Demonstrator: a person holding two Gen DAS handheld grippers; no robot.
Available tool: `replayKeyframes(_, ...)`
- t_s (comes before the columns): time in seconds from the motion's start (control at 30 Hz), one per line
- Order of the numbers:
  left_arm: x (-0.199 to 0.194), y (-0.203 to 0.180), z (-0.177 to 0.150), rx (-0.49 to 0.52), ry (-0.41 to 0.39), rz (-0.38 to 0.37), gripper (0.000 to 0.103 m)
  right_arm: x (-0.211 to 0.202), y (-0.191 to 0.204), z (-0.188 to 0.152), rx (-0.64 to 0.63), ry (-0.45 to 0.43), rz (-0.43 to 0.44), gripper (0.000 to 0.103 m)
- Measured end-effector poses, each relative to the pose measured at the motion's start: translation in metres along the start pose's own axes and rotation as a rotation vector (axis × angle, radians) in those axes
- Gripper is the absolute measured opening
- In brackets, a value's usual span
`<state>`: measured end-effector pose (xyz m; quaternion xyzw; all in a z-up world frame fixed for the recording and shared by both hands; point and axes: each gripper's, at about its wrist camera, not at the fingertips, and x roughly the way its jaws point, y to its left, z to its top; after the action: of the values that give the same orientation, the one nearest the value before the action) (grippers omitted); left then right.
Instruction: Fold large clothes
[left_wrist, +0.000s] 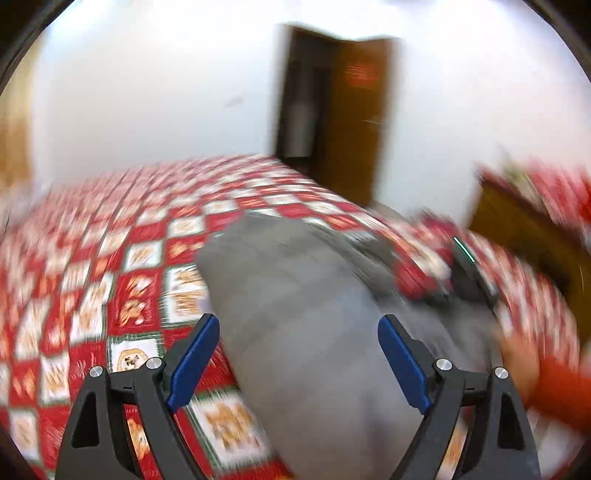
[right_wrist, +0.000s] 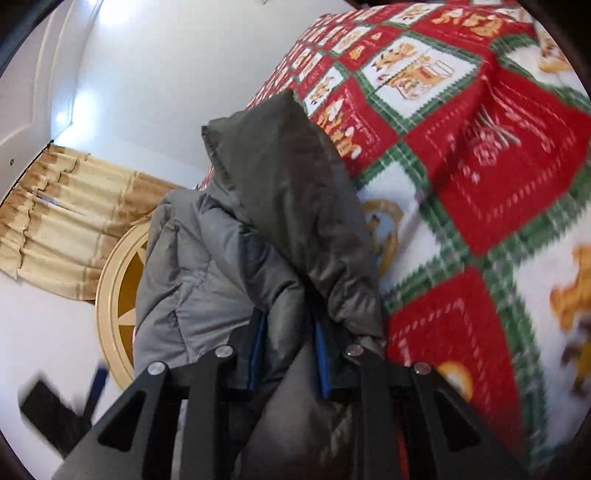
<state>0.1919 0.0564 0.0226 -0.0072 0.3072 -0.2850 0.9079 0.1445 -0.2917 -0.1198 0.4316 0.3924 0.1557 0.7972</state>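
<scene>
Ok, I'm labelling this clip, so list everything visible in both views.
Grey padded jacket: one, grey, lying on the bed; a fold is clamped in the right gripper.
Bedspread: one, red, white and green check with figures, covering the bed.
Door: one, dark brown, open, in the white wall beyond the bed.
Curtain: one, beige, at left in the right wrist view.
Round cream frame: one, cream with a brown centre, behind the jacket.
Left gripper: black, blue fingers, open above the jacket, not pressing it.
Right gripper: black, blue fingers, shut on the jacket.
Sleeve: red, right edge, blurred.
</scene>
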Motion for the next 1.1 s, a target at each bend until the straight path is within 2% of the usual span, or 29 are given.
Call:
replayKeyframes(0.07,0.035,0.022,0.023,-0.119,0.027,0.014,0.088,0.000,0.009,-0.009,-0.027,-0.011,-0.035,0.024)
replayKeyframes(0.17,0.078,0.030,0.035,-0.174,0.079,0.021,0.088,0.004,0.016,-0.013,-0.069,-0.027,-0.072,0.024)
replayKeyframes(0.23,0.095,0.024,0.027,-0.179,0.110,0.020,0.088,0.006,0.015,-0.018,-0.073,-0.044,-0.070,0.024)
replayKeyframes(0.3,0.109,0.016,0.024,-0.160,0.146,0.023,0.088,0.008,0.013,-0.020,-0.089,-0.054,-0.062,0.024)
replayKeyframes(0.37,0.119,0.008,0.014,-0.118,0.164,0.068,0.088,0.010,0.008,-0.019,-0.099,-0.055,-0.039,0.023)
replayKeyframes(0.53,0.141,0.009,-0.004,-0.085,0.177,0.098,0.094,0.004,-0.002,-0.022,-0.119,-0.068,0.013,0.020)
replayKeyframes(0.63,0.147,0.012,-0.010,-0.085,0.177,0.109,0.097,0.004,-0.005,-0.023,-0.133,-0.084,0.007,0.019)
replayKeyframes(0.73,0.162,0.012,-0.012,-0.070,0.217,0.155,0.102,0.005,-0.004,-0.026,-0.148,-0.100,0.001,0.018)
replayKeyframes(0.87,0.177,0.000,-0.016,0.001,0.250,0.243,0.102,0.004,-0.002,-0.027,-0.150,-0.109,-0.011,0.017)
replayKeyframes(1.1,0.172,-0.001,-0.019,0.019,0.227,0.281,0.102,-0.002,0.006,-0.017,-0.152,-0.063,-0.046,0.019)
